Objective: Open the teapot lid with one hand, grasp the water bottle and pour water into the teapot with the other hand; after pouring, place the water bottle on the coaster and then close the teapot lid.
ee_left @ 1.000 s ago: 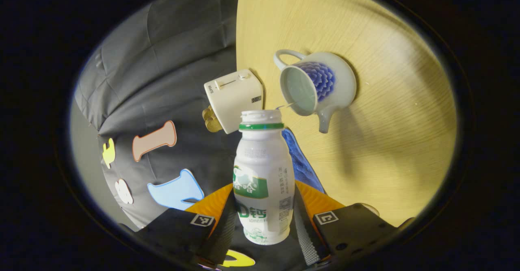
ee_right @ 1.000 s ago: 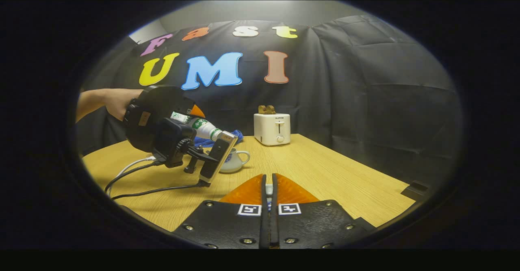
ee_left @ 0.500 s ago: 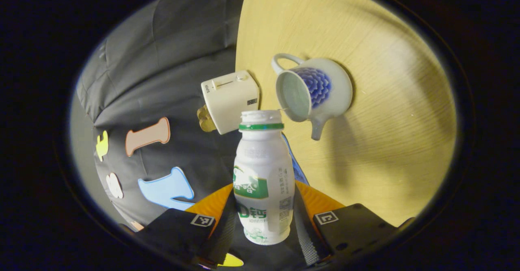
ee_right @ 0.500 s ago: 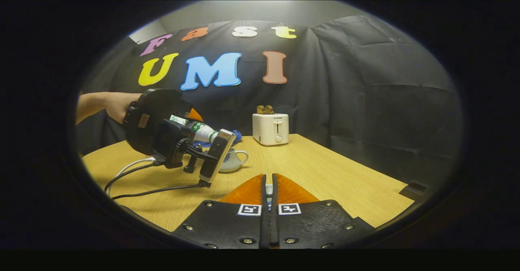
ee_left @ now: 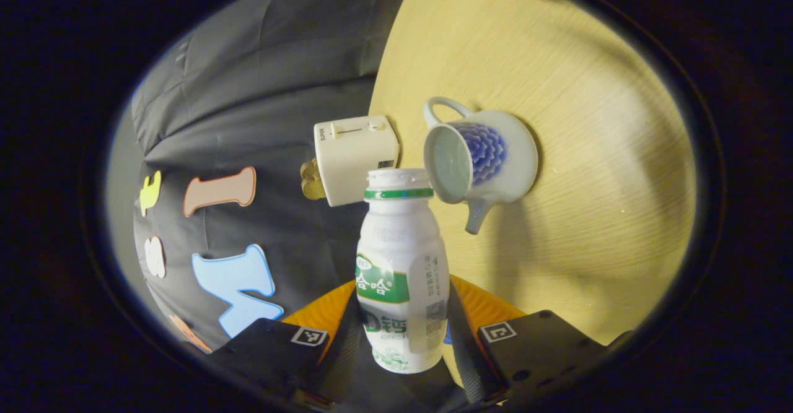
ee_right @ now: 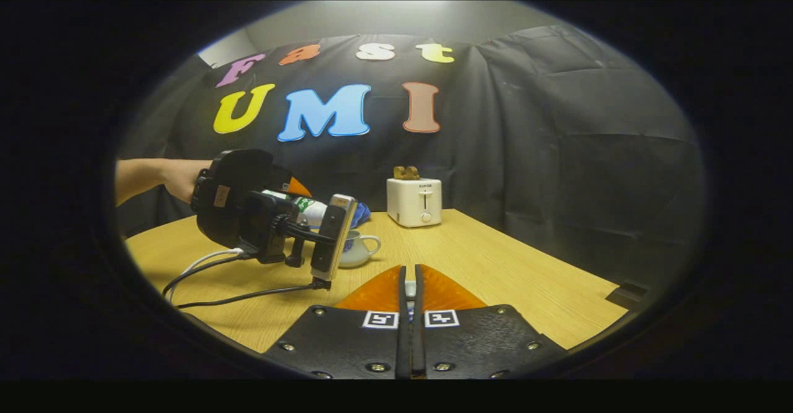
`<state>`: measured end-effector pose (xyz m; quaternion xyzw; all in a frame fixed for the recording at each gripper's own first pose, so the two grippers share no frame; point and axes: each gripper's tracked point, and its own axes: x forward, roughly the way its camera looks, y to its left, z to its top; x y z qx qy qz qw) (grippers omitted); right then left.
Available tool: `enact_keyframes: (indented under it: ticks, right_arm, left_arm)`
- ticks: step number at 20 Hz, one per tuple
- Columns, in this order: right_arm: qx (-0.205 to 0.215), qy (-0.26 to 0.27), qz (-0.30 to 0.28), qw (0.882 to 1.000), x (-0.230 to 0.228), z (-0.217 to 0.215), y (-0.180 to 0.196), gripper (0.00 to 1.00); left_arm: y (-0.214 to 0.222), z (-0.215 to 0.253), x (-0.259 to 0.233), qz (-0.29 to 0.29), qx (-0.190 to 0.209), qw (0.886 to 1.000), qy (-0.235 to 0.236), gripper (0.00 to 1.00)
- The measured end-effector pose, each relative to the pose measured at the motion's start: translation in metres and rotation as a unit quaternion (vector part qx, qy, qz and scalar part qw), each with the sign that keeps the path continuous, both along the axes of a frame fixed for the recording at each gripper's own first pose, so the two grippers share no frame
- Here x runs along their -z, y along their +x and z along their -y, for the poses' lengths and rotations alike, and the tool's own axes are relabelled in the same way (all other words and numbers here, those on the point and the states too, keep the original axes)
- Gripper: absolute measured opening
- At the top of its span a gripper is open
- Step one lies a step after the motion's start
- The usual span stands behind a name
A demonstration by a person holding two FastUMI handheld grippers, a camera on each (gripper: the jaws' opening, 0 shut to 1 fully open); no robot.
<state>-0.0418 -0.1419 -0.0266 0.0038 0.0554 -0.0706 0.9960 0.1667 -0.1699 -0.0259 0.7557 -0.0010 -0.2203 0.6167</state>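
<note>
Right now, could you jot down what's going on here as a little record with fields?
left gripper: shut on the water bottle, held on its side near the teapot
water bottle: cap off, mouth beside the teapot's opening
teapot: lid off, on the wooden table
right gripper: fingers closed on something small; what it is cannot be made out
toaster: at the table's far edge, toast in its slots

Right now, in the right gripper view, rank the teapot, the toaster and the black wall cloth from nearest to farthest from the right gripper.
1. Teapot, on the table left of centre, partly behind the left gripper holding the bottle.
2. Toaster, at the table's far edge, near centre.
3. Wall cloth, behind the table.
</note>
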Motion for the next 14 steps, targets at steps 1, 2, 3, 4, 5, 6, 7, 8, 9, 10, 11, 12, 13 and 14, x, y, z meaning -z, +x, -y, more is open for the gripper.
enact_keyframes:
  ticks: [1, 2, 3, 4, 5, 6, 7, 8, 9, 10, 11, 12, 13, 14]
  right_arm:
    - [-0.001, 0.001, 0.002, 1.000, -0.003, 0.000, 0.000, 0.01]
    - [-0.004, 0.002, 0.003, 1.000, -0.004, 0.000, 0.001, 0.01]
    - [-0.006, 0.003, 0.003, 1.000, -0.005, -0.002, 0.002, 0.01]
    - [-0.008, 0.004, 0.003, 1.000, -0.006, -0.002, 0.002, 0.01]
    - [-0.010, 0.003, 0.002, 1.000, -0.006, -0.003, 0.004, 0.01]
    - [-0.012, 0.003, 0.001, 1.000, -0.007, -0.005, 0.004, 0.01]
    - [-0.015, 0.001, 0.002, 1.000, -0.008, -0.007, 0.004, 0.01]
    - [-0.017, -0.001, 0.004, 1.000, -0.011, -0.008, 0.004, 0.01]
    - [-0.019, -0.005, 0.006, 1.000, -0.014, -0.010, 0.006, 0.01]
    - [-0.022, -0.008, 0.008, 1.000, -0.017, -0.012, 0.009, 0.01]
    - [-0.026, -0.011, 0.009, 1.000, -0.018, -0.014, 0.011, 0.01]
    - [-0.032, -0.012, 0.009, 0.999, -0.020, -0.017, 0.015, 0.01]
    - [-0.038, -0.013, 0.009, 0.999, -0.022, -0.020, 0.019, 0.01]
    - [-0.045, -0.010, 0.009, 0.999, -0.024, -0.023, 0.024, 0.01]
  left_arm:
    - [-0.001, -0.001, 0.000, -0.002, 0.001, 1.000, -0.020, 0.75]
    - [-0.002, -0.003, 0.001, -0.002, -0.003, 0.999, -0.042, 0.75]
    - [-0.003, -0.004, 0.003, -0.005, -0.007, 0.998, -0.067, 0.75]
    - [-0.004, -0.005, 0.007, -0.015, -0.010, 0.996, -0.092, 0.75]
    - [-0.004, -0.007, 0.010, -0.022, -0.015, 0.993, -0.115, 0.74]
    - [-0.005, -0.009, 0.013, -0.028, -0.019, 0.990, -0.134, 0.74]
    - [-0.008, -0.011, 0.012, -0.030, -0.022, 0.988, -0.153, 0.74]
    - [-0.009, -0.013, 0.013, -0.033, -0.025, 0.984, -0.172, 0.74]
    - [-0.009, -0.015, 0.014, -0.040, -0.028, 0.980, -0.194, 0.82]
    - [-0.009, -0.017, 0.016, -0.048, -0.033, 0.975, -0.216, 0.82]
    - [-0.009, -0.020, 0.016, -0.053, -0.039, 0.970, -0.236, 0.75]
    - [-0.008, -0.025, 0.014, -0.051, -0.045, 0.964, -0.255, 0.83]
    - [-0.009, -0.032, 0.008, -0.048, -0.049, 0.958, -0.277, 0.83]
    - [-0.011, -0.038, 0.001, -0.043, -0.051, 0.950, -0.304, 0.82]
